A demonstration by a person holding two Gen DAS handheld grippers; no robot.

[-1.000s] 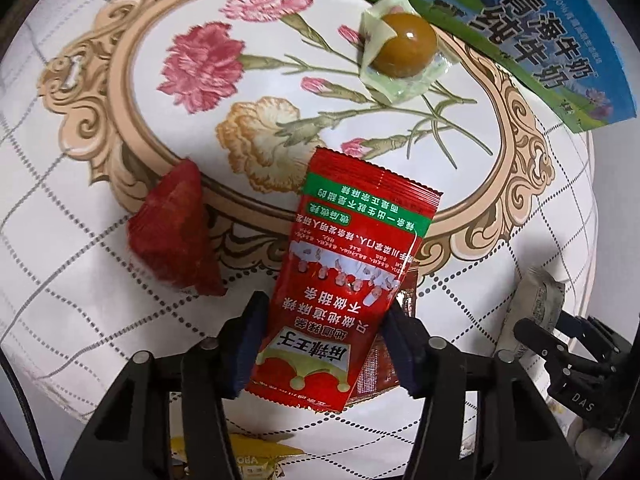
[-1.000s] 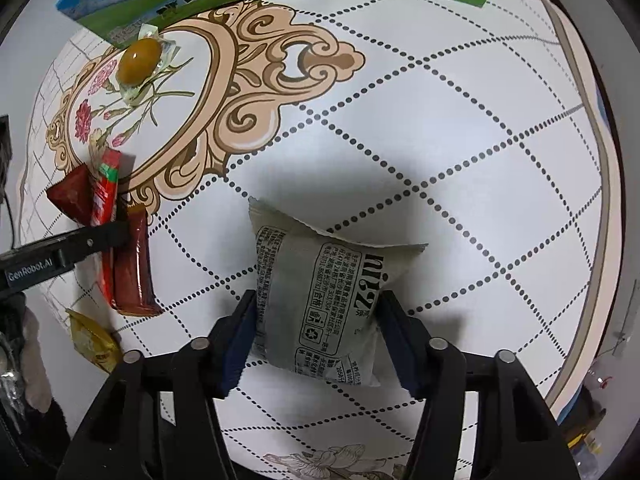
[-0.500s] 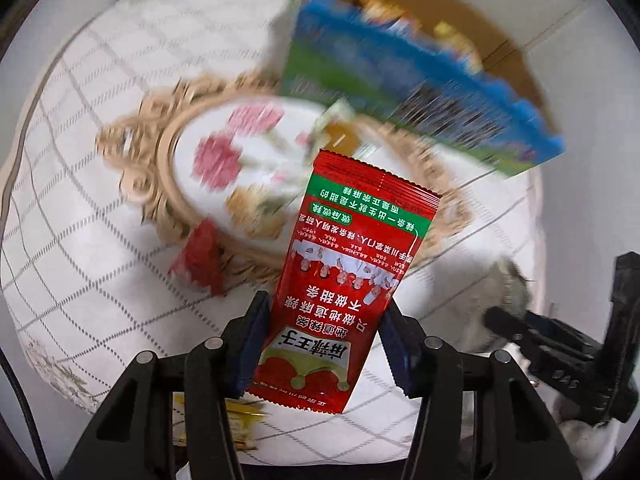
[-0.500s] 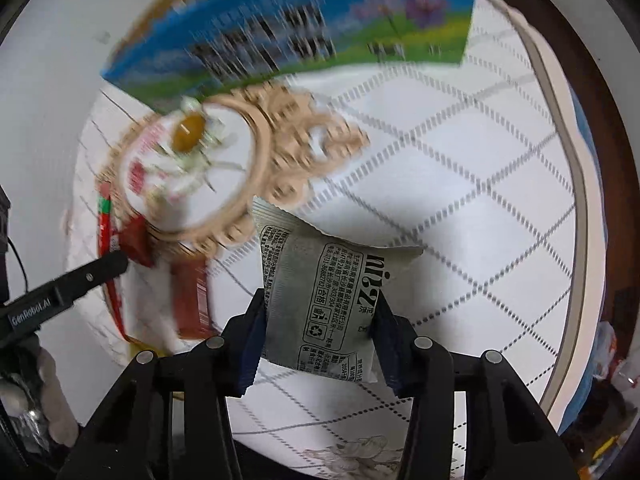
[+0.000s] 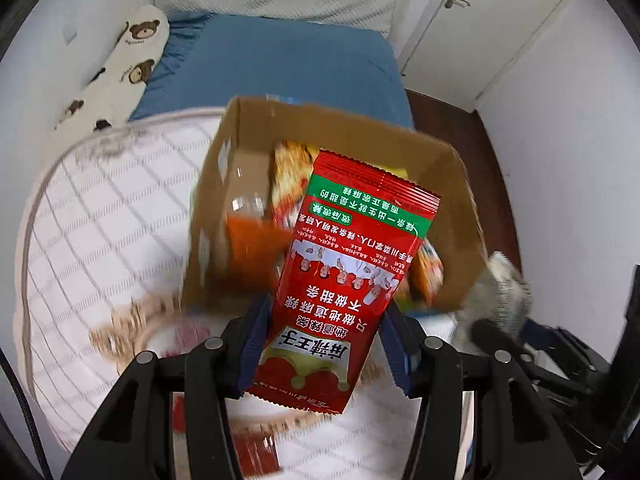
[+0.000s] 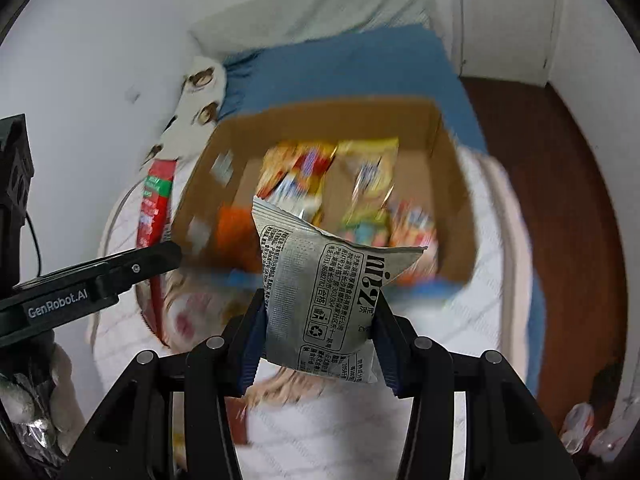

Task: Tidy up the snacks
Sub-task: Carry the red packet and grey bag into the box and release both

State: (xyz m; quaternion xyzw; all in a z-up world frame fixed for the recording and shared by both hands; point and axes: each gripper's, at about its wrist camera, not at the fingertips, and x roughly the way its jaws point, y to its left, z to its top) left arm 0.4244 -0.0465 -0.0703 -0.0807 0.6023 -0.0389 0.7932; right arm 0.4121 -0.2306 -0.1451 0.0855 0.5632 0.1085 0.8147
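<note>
My left gripper (image 5: pixel 325 344) is shut on a red snack packet (image 5: pixel 344 272) with green band and white print, held up in the air in front of an open cardboard box (image 5: pixel 224 184). My right gripper (image 6: pixel 318 336) is shut on a grey snack packet (image 6: pixel 324 296) with black print, also raised before the same box (image 6: pixel 456 184). The box holds several colourful snack packs (image 6: pixel 364 176). The red packet (image 6: pixel 154 204) and the left gripper's finger (image 6: pixel 120 272) show at the left of the right wrist view.
The box stands at the far side of a round table with a white checked cloth (image 5: pixel 100 216). Behind lie a bed with a blue sheet (image 5: pixel 280 64) and a bear-print pillow (image 5: pixel 120 68). A red packet (image 5: pixel 256 452) lies on the table below my left gripper.
Both grippers have lifted their packets off the table and tilted up toward the box. The view has swung from the tabletop to the box's open top and the bed.
</note>
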